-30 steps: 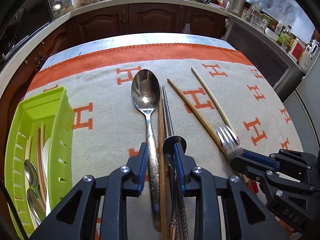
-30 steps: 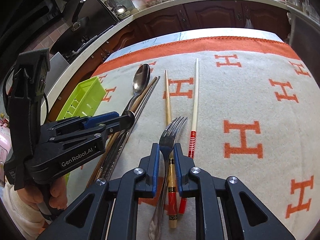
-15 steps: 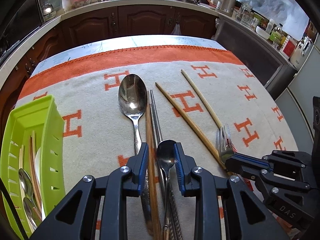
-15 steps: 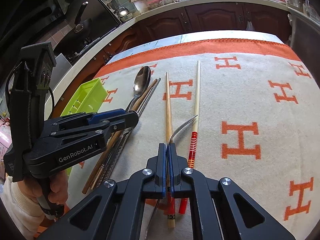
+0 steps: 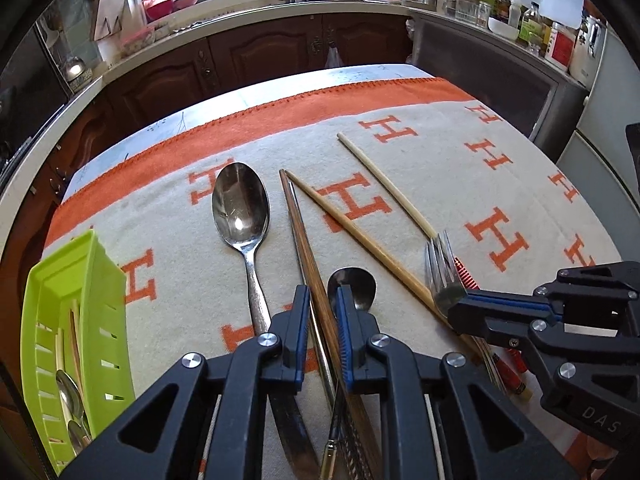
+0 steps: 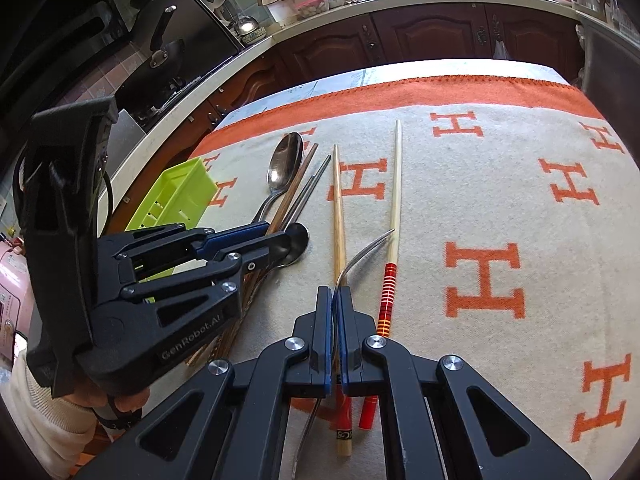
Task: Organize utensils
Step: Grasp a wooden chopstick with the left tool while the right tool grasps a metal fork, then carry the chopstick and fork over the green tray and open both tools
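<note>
My left gripper (image 5: 322, 304) hangs low over the blanket and its jaws are closing. A brown chopstick (image 5: 304, 248) runs through the narrow gap between them. The small spoon (image 5: 352, 284) lies at the right finger's tip, its neck hidden by that finger. I see no pad pressing on anything. My right gripper (image 6: 333, 296) is shut on the fork (image 6: 370, 244), which is turned on edge with its tines curving up. From the left wrist the fork (image 5: 444, 272) sticks out of the right gripper (image 5: 456, 312). A large spoon (image 5: 240, 208) lies left of the chopsticks.
A green slotted tray (image 5: 68, 280) at the left edge holds spoons and chopsticks. Two pale chopsticks (image 6: 339, 200) (image 6: 396, 184) lie loose on the H-patterned blanket (image 6: 520, 200). Beside the brown chopstick lies a metal chopstick (image 6: 308, 196). A hand and sleeve (image 6: 52, 432) hold the left gripper. Kitchen counters ring the table.
The right gripper closed on the fork and the fork turned onto its edge. The left gripper rolled and its jaws narrowed; the small spoon's bowl now sits off the right finger's tip.
</note>
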Motion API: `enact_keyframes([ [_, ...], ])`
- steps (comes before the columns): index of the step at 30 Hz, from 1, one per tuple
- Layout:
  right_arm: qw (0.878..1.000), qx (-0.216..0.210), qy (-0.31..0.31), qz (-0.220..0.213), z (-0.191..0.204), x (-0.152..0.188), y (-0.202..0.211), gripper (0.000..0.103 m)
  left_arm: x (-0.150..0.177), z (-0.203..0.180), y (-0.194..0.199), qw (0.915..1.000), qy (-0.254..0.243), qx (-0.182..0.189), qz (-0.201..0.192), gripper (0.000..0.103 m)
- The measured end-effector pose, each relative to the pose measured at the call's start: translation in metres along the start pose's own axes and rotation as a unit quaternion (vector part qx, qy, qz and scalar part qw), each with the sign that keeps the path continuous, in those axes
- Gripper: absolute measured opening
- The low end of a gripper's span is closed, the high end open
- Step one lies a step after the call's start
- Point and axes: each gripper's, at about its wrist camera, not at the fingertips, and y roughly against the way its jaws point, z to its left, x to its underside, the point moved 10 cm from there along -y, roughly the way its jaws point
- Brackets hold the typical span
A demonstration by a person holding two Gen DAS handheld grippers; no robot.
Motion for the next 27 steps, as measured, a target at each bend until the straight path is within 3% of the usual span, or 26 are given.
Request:
enact_keyframes([
  [5, 1.0, -0.002, -0.003, 0.0, 0.0, 0.0, 0.0, 0.003, -0.005, 0.001, 0.008, 0.9995, -0.012, -0.015, -0.024, 0.012],
  [11, 1.0, -0.005, -0.008, -0.001, -0.002, 0.0, 0.0, 0.003, 0.001, 0.0, -0.001, 0.9997, -0.02, -0.011, -0.003, 0.016],
  [19, 1.0, -0.01, -0.014, -0.002, -0.002, 0.001, -0.001, 0.003, 0.002, 0.006, -0.002, 0.9995, 0.023, 0.02, 0.004, 0.008],
  [27, 1.0, -0.008, -0.019, 0.001, 0.0, 0.002, 0.002, 0.003, -0.004, 0.028, 0.025, 0.9908, 0.123, 0.055, -0.008, 0.004],
])
